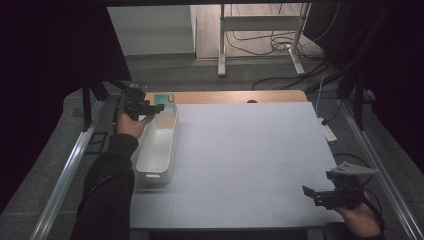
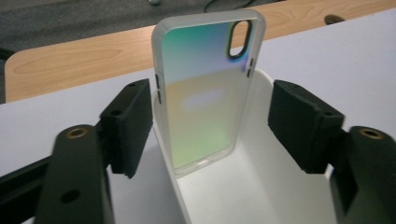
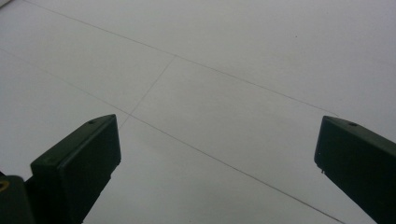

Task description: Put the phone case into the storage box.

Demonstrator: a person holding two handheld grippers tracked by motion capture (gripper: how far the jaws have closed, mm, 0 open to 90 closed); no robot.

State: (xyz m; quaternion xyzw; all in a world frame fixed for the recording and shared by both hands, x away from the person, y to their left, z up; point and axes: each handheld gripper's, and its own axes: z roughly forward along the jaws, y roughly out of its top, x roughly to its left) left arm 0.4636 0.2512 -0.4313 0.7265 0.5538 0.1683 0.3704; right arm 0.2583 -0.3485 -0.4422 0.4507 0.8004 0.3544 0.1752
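Iridescent translucent phone case (image 2: 205, 93) leans upright against the far end wall of the white plastic bin (image 2: 261, 196); my left gripper (image 2: 210, 126) straddles it, jaws wide, pads clear, apparently released; right gripper (image 3: 215, 154) idles open.

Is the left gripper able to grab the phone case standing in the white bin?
Probably yes. The left gripper is open with a pad on each side of the phone case, which leans on the white bin's far end; nothing blocks it.

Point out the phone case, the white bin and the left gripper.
phone case (image 2: 205, 88), left gripper view, middle of its iridescent back.
white bin (image 1: 155, 150), high view, bare inner floor.
left gripper (image 2: 210, 126), left gripper view, midway between its open fingertips.
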